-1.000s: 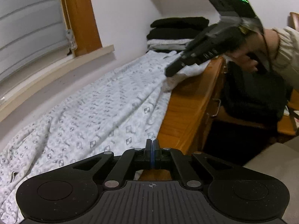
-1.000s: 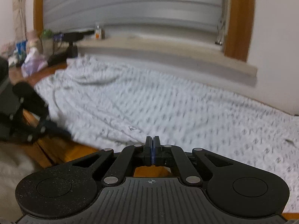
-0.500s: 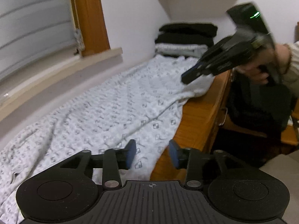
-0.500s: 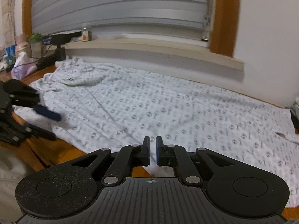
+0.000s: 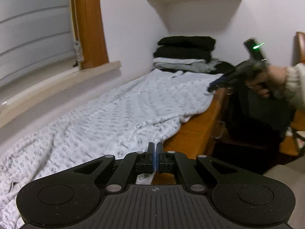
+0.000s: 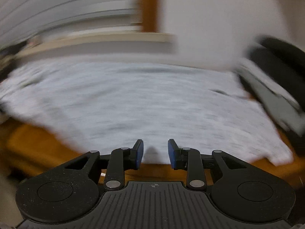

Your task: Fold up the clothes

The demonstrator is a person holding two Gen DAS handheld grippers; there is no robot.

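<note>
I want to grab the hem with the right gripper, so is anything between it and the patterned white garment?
Nothing visible. The right gripper, whose jaws have just been opening and are empty, faces the near edge of the patterned white garment directly, over the bare wooden top. The folded clothes stack sits off to the right.

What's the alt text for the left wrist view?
The left hand-held gripper is shut on the near edge of a white patterned garment spread over a wooden desk. Farther along, the right hand-held gripper reaches the garment's far corner, before a stack of folded clothes.
</note>
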